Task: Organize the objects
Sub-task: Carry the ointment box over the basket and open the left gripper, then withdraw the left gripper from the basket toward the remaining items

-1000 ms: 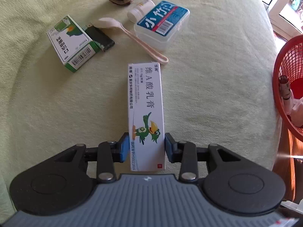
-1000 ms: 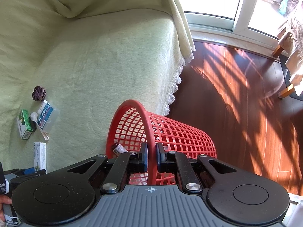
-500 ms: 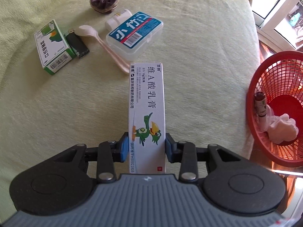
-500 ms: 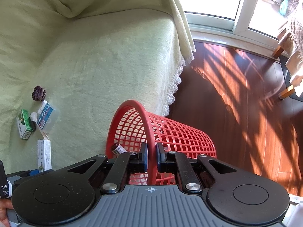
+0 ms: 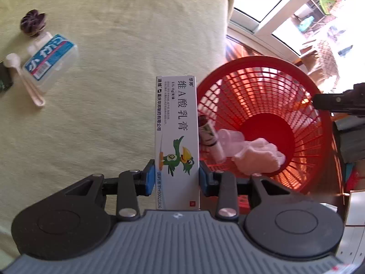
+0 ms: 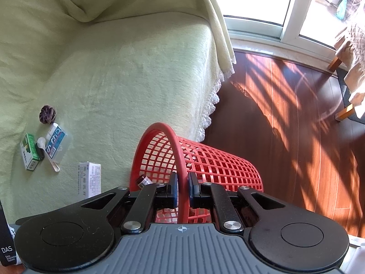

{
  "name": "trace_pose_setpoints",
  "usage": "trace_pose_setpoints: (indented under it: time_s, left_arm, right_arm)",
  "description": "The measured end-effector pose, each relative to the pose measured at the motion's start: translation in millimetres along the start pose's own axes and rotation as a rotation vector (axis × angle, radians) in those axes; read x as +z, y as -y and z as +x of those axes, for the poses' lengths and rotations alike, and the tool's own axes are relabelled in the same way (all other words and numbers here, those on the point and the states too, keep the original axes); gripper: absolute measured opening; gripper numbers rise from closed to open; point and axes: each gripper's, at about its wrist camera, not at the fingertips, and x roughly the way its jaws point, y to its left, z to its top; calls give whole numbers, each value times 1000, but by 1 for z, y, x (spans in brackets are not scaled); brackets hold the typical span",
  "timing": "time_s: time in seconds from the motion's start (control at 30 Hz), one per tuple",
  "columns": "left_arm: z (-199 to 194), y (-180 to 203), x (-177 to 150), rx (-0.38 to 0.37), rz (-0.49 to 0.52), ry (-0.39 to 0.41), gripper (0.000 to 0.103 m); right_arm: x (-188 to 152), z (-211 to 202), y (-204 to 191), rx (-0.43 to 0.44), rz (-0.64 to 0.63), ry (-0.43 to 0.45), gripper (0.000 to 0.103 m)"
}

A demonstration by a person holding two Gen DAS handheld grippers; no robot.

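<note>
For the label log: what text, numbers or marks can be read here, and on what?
White box in the left tongs: "维A酸乳膏", "华邦", "H50021816"; small print blurred.
Clear plastic case: large characters and barcode, blurred.
Black device, right view's left edge: "DAS".
Green box: too small.
Vial label in the red basket: unreadable.

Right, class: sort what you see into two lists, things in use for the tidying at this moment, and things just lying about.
In use:
- white ointment box, gripped in the left tongs
- red basket, rim held by the right tongs

Lying about on the green blanket:
- clear plastic case
- plastic spoon
- green box
- dark scrunchie
</note>
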Motion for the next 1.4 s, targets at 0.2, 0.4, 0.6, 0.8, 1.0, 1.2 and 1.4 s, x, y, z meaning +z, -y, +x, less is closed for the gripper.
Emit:
trace_pose_setpoints:
  time_s: [0.2, 0.4, 0.6, 0.8, 1.0, 1.2, 1.4]
  left_arm:
    - [0, 24, 15, -168, 4, 18, 36]
    - [-8, 8, 14, -115, -19, 42, 43]
    - [-15, -40, -6, -13, -83, 10, 43]
    - [-21, -70, -32, 45, -153, -14, 43]
    - [-22, -79, -47, 54, -178, -20, 43]
    - [-23, -84, -50, 56, -195, 1, 43]
    - [-35, -93, -52, 64, -217, 29, 43]
  right_arm:
    - [1, 0, -2, 1, 3, 4, 6]
    - [2, -1, -3, 4, 5, 7, 6]
    - [5, -1, -2, 14, 18, 12, 6]
    - [7, -8, 6, 83, 69, 36, 3]
    - [11, -13, 2, 108, 77, 36, 3]
    - [12, -20, -9, 138, 70, 38, 2]
    - [19, -38, -27, 179, 68, 74, 2]
